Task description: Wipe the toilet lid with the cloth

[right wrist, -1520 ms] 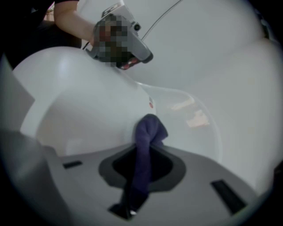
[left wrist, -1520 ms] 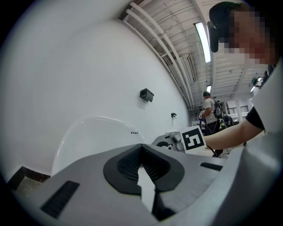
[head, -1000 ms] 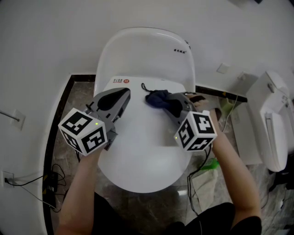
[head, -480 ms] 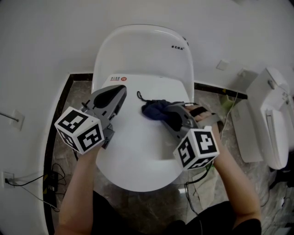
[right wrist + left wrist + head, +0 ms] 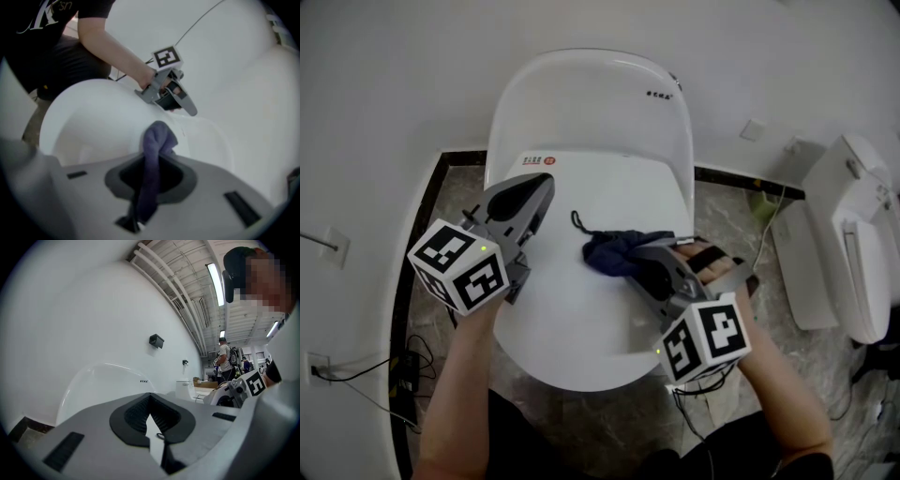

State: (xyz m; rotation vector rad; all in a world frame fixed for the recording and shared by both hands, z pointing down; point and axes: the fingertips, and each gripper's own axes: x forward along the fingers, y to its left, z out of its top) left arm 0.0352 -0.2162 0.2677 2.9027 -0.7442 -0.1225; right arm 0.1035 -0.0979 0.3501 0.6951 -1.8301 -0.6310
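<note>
Nearest, right claw (image 5: 628, 262), marker cube toward the person, held over the right half of the lid; in the right gripper view (image 5: 151, 161) its jaws are pinched on the cloth, which runs up between the dark pads and out past the tips. Left claw (image 5: 534, 182), at the lid's left edge, well apart from the cloth; in the left gripper view (image 5: 150, 399) its jaws meet at the tips with nothing between them. Cloth (image 5: 616, 247): dark blue, soft, bunched into a crumpled wad, with a thin dark cord loop (image 5: 576, 221) trailing from it onto the white surface. It lies on the toilet lid (image 5: 581, 328) at about mid-length, slightly right of centre; its long axis runs across the lid, the gripped end to the person's right, the free end and cord pointing left and slightly away, toward the left claw. Lid: closed, white, glossy, with a small red-and-white label (image 5: 540, 160) at its far edge. Beyond, the toilet's rounded white back section (image 5: 591, 103) with small black print. Far right, a second white toilet (image 5: 853, 253) on the marble floor (image 5: 450, 192).
</note>
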